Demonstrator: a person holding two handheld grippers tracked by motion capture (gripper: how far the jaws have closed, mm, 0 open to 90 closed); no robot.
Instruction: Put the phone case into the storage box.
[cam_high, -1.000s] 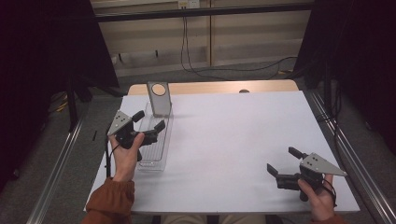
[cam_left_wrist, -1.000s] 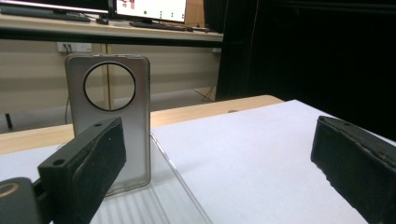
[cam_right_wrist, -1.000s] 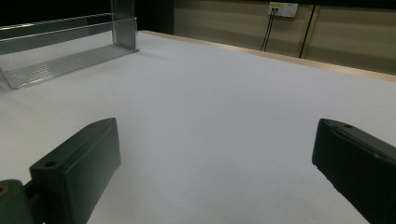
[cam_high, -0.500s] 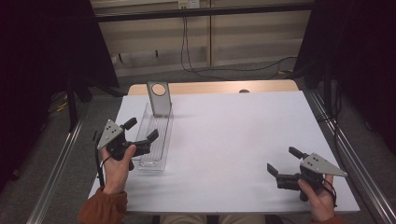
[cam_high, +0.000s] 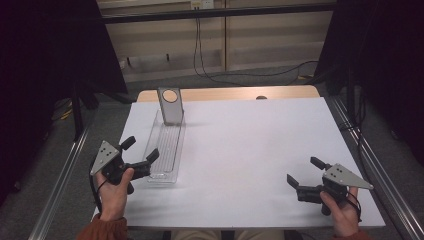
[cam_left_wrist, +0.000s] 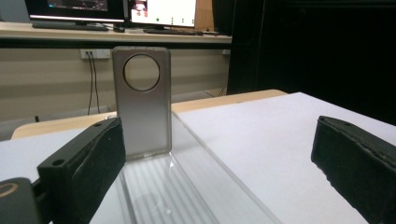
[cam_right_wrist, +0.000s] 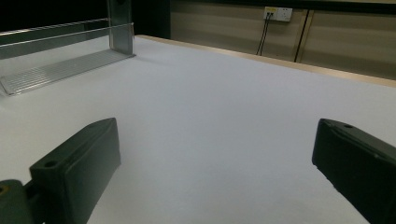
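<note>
A clear ribbed plastic tray (cam_high: 166, 147) lies lengthwise on the left of the white table. At its far end a grey metal plate with a round hole (cam_high: 170, 105) stands upright. In the left gripper view the plate (cam_left_wrist: 142, 100) rises beyond the tray (cam_left_wrist: 187, 186). My left gripper (cam_high: 140, 152) is open at the tray's near left end, empty. My right gripper (cam_high: 305, 171) is open near the table's front right corner, and nothing sits between its jaws. In the right gripper view the tray (cam_right_wrist: 65, 65) lies far off at upper left.
The white table top (cam_high: 260, 140) stretches between the two grippers, with a wooden strip (cam_high: 240, 93) along its far edge. Metal rails (cam_high: 60, 190) run along both sides. Cables (cam_high: 210, 60) hang against the back wall.
My left gripper has drawn back toward the table's near edge, from over the tray's middle to its near left end. The right gripper has stayed put.
</note>
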